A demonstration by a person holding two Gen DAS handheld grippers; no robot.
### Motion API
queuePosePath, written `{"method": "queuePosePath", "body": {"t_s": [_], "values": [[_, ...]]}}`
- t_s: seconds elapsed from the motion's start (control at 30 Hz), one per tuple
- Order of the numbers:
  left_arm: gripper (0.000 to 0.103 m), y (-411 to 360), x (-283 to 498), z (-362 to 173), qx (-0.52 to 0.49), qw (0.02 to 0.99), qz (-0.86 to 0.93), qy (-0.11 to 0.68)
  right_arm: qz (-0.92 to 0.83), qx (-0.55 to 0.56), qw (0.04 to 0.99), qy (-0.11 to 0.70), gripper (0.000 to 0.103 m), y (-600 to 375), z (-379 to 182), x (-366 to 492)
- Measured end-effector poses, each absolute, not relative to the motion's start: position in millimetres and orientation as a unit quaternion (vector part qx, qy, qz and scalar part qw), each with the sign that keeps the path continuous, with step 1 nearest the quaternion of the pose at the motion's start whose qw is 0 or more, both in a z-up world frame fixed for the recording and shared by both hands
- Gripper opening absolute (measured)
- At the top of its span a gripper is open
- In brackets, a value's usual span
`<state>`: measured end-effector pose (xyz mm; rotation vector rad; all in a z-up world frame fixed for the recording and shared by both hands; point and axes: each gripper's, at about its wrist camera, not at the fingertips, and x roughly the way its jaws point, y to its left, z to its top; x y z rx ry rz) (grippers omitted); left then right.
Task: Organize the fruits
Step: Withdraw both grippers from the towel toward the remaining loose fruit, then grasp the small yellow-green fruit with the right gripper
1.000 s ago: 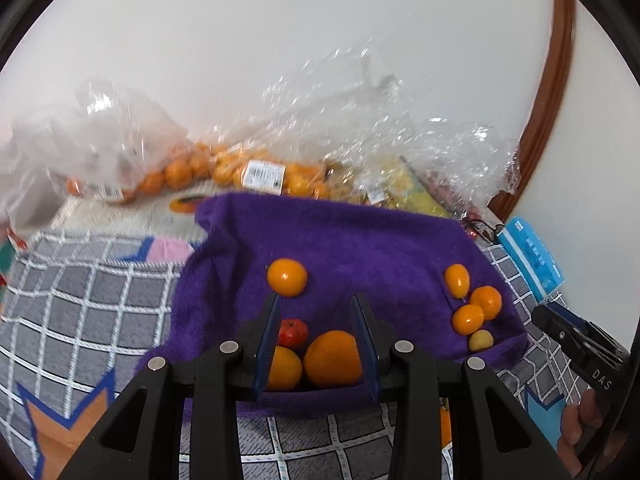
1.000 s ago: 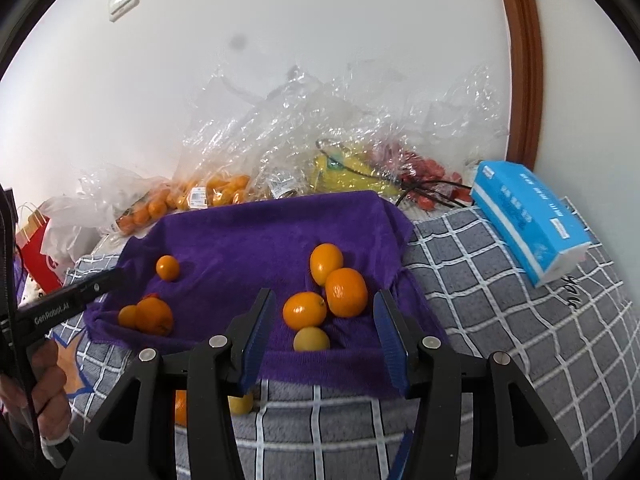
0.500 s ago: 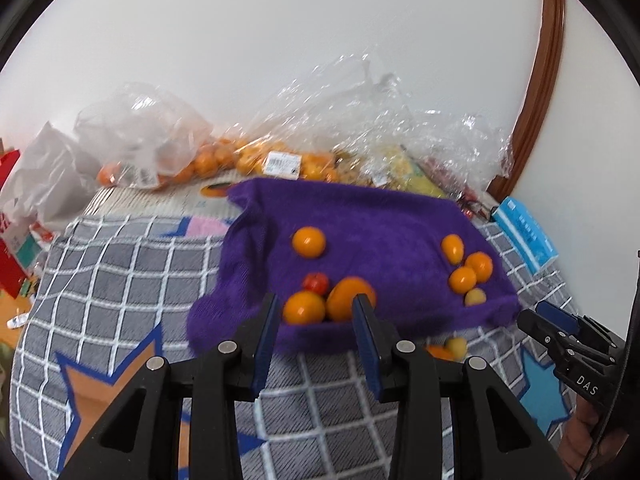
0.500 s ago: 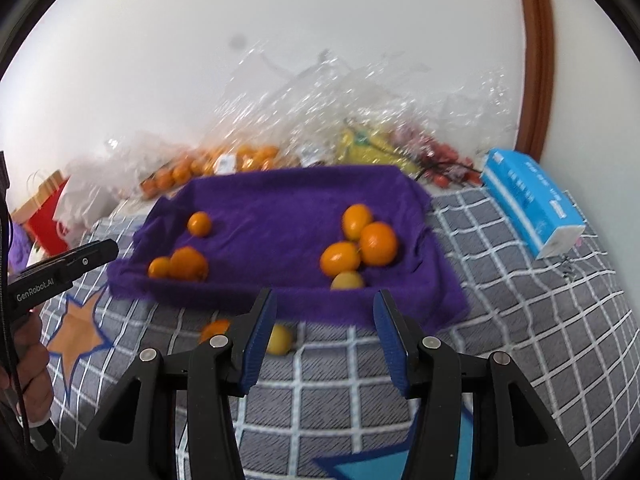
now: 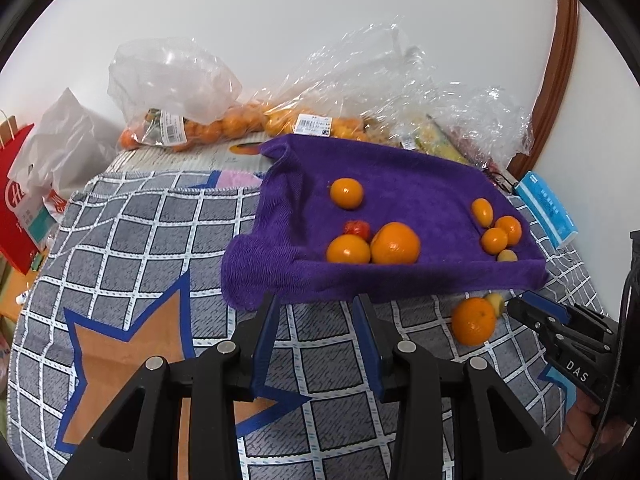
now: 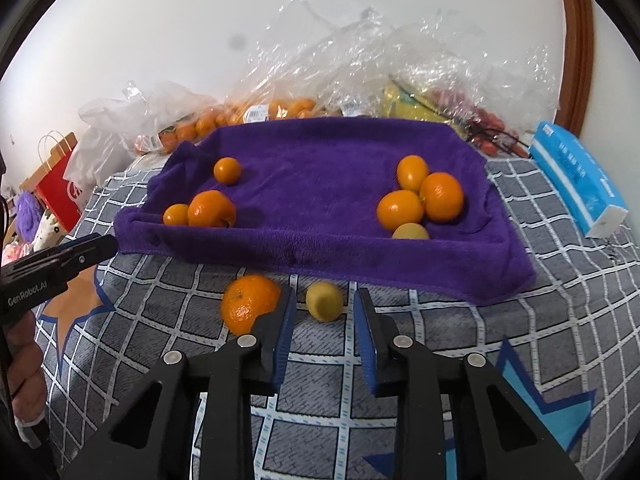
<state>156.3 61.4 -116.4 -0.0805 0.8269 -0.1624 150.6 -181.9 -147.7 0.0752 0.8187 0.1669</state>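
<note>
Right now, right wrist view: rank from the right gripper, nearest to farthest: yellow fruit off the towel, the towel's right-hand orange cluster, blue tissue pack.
1. Yellow fruit: just ahead of the right gripper, between its open jaws.
2. Orange cluster: on the towel, right side.
3. Tissue pack: far right, off the towel.

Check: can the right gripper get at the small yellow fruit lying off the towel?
Probably yes. The right gripper is open, and the small yellow fruit lies on the checked cover just ahead, between its fingers. Nothing blocks it; the big orange sits close by, left of the fingers.
</note>
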Motion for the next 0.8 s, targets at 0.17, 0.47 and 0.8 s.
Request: {"method": "queuePosePath", "body": {"t_s": [0.17, 0.47, 0.8], "values": [[0.036, 59, 161, -121, -0.042, 0.909, -0.085, 0.406, 0.08, 0.034, 0.909, 0.408, 0.029, -181, -154, 159], [0.036, 57, 164, -125, -0.044, 0.908, -0.09, 0.406, 0.087, 0.037, 0.902, 0.422, 0.027, -180, -166, 172], [0.036, 47, 157, -119, -0.035, 0.907, -0.098, 0.407, 0.077, 0.034, 0.915, 0.396, 0.024, -191, -151, 159]]}}
